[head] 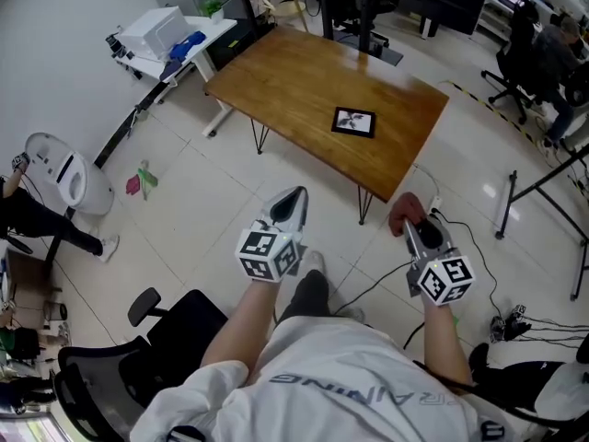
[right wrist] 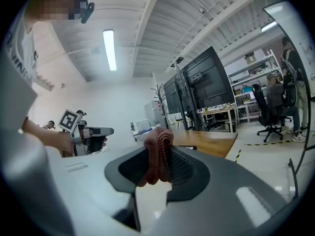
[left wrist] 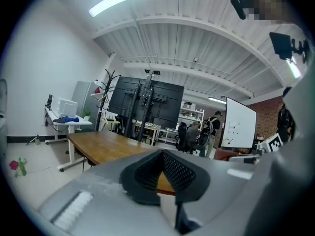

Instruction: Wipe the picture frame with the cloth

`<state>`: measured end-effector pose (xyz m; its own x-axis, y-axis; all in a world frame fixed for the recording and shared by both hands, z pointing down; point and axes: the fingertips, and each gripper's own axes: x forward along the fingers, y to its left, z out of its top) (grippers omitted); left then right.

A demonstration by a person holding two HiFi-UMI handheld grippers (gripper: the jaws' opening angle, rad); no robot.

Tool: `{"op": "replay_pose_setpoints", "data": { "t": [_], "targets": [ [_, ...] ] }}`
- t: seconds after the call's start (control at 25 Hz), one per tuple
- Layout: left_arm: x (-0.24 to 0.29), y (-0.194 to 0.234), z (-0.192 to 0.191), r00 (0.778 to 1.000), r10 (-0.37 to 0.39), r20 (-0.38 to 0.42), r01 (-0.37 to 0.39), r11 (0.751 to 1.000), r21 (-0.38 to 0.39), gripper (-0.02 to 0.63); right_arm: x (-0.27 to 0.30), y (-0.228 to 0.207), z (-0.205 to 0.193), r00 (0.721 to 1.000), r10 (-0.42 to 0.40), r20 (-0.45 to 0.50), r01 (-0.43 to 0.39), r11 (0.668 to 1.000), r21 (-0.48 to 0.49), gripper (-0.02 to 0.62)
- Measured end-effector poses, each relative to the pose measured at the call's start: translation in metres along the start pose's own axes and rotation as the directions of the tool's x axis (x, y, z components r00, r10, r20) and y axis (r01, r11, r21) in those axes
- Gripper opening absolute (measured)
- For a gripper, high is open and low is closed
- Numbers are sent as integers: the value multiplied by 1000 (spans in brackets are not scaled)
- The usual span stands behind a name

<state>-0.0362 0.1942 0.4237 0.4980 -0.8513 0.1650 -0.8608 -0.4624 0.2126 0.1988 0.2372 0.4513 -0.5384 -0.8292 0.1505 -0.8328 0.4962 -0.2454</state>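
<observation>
The right claw [right wrist: 158, 170] clenches a reddish-brown knitted cloth [right wrist: 157, 151]; the left claw [left wrist: 160, 177] is closed on nothing. The small black picture frame [head: 353, 122] lies flat on the brown wooden surface [head: 294, 81], well apart from both. Wiping looks not yet begun: the cloth must first reach the frame.

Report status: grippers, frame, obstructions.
Left hand-held gripper shut, empty. Right hand-held gripper shut on cloth. Picture frame flat on table, untouched. Nothing blocking it.
</observation>
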Motion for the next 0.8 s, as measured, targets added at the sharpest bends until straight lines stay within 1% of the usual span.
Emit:
{"op": "replay_pose_setpoints", "data": {
  "t": [0.12,0.24,0.36,0.48,0.64,0.8],
  "targets": [
    [17,15,0,1000,-9,4,9,1000,-16,3,16,-7,-2,1000,-15,-17,15,1000,0,110],
    [45,31,9,1000,-22,19,23,1000,-20,3,37,-20,1,999,-39,-32,39,999,-4,110],
    [80,49,23,999,-46,20,46,999,-18,3,66,-42,19,997,-77,-25,77,997,-8,110],
    [108,71,32,998,-70,7,70,997,-19,3,97,-54,38,994,-109,-11,109,994,-18,110],
    [138,104,49,995,-95,3,95,995,-17,3,136,-63,61,989,-145,9,145,989,-28,110],
    [156,129,64,993,-118,-1,118,993,14,3,168,-62,80,986,-165,33,166,985,-38,110]
  ]
}}
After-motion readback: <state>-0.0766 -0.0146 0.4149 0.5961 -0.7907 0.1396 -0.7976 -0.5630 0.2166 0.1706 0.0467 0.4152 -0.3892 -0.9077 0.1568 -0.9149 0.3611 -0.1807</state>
